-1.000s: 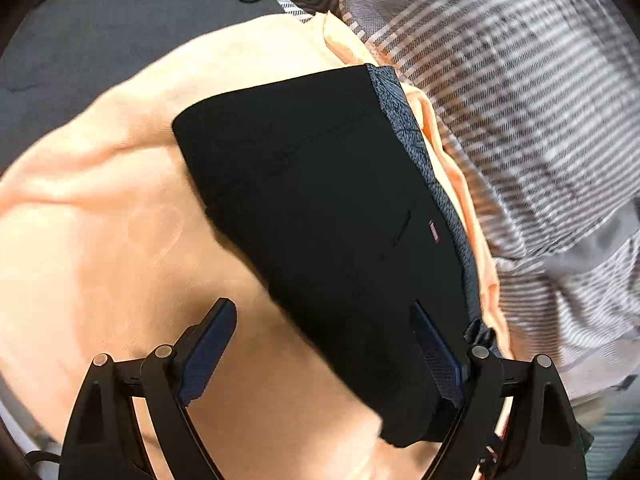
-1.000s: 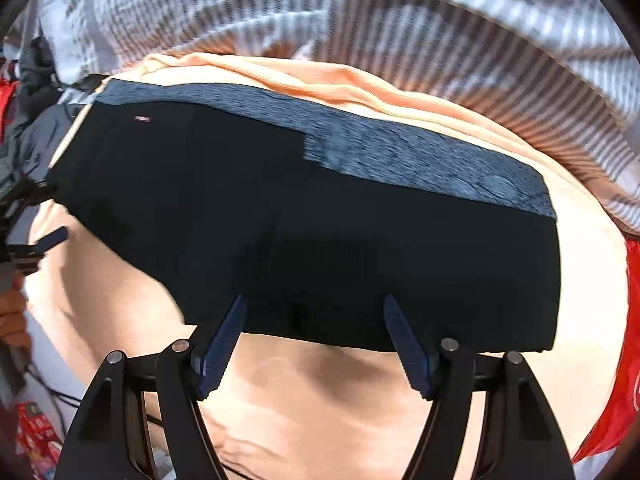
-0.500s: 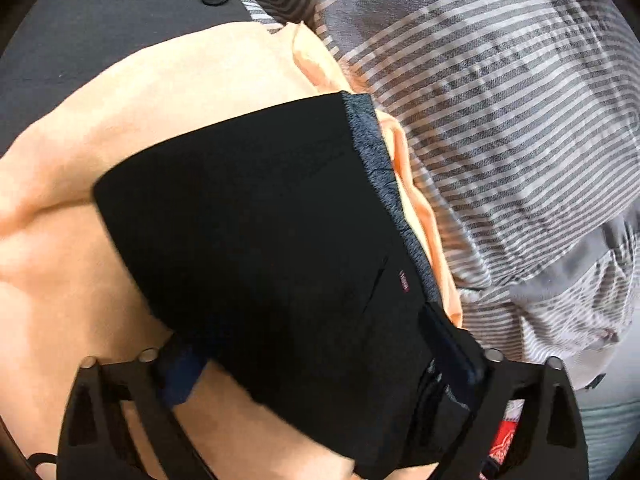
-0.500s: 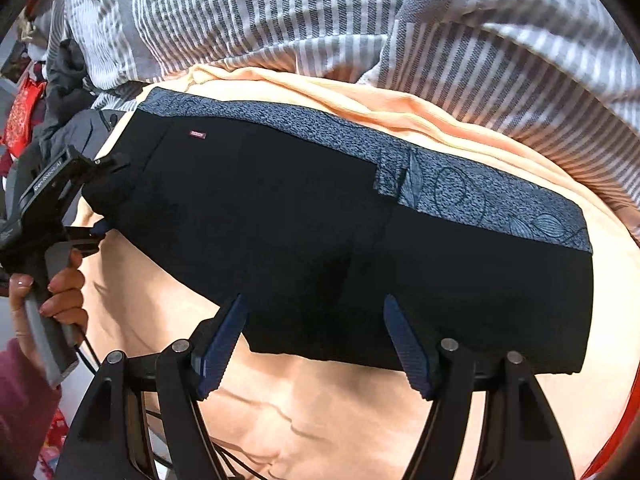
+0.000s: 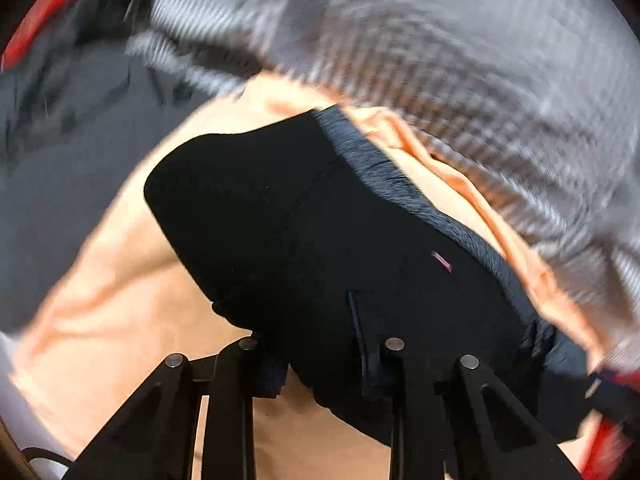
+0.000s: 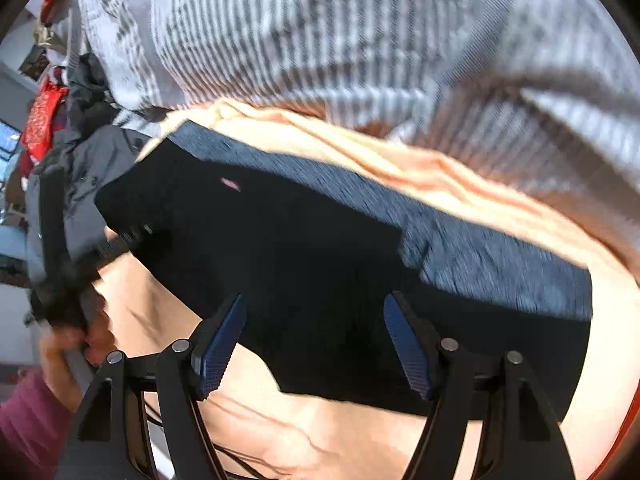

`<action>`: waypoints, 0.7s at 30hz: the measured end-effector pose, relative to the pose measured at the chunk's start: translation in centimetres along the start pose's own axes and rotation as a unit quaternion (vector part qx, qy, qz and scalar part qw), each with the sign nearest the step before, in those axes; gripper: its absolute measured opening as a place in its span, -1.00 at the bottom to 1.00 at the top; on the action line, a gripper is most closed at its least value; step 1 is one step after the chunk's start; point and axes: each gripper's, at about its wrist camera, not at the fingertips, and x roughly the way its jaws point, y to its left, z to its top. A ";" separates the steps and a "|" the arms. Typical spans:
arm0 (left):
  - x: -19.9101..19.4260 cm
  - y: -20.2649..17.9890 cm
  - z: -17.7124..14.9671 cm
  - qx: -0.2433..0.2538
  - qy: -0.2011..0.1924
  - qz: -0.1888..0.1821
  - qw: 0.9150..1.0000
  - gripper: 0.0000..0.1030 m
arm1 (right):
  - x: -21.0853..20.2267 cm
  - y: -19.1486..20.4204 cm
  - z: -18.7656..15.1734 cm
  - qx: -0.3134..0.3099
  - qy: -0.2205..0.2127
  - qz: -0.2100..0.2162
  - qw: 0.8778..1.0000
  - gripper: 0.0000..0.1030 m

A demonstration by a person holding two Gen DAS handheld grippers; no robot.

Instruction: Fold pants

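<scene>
The black pants [image 5: 304, 232] with a grey patterned waistband [image 5: 404, 192] lie folded on an orange cloth [image 5: 120, 300]. My left gripper [image 5: 320, 360] is shut on the near edge of the pants, with fabric bunched between its jaws. In the right wrist view the pants [image 6: 320, 248] fill the middle, with the waistband [image 6: 480, 256] on the far side. My right gripper [image 6: 316, 336] is open, with its blue pads [image 6: 218, 344] over the near hem of the pants. The left gripper [image 6: 120, 240] and the hand holding it show at the pants' left end.
A grey striped cover [image 5: 460, 60] lies beyond the orange cloth [image 6: 400, 160]. A dark grey garment [image 5: 60, 152] lies to the left. Red items [image 6: 44, 116] sit at the far left. A cable [image 6: 248, 464] runs under my right gripper.
My left gripper has closed on the near edge of the pants and is moving, which blurs its view. My right gripper has come closer to the pants' hem and stays open.
</scene>
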 end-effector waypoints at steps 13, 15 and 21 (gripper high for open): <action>-1.8 -6.6 -2.1 0.181 -0.060 0.090 0.977 -0.53 | 5.9 12.4 13.9 -0.102 0.159 0.127 0.974 0.89; -2.0 -6.9 -2.2 0.192 -0.063 0.096 0.975 -0.53 | 7.5 14.4 14.6 -0.131 0.176 0.113 0.969 0.89; -1.9 -7.4 -2.6 0.210 -0.071 0.111 0.969 -0.53 | 12.5 16.9 14.9 -0.160 0.250 0.094 0.950 0.88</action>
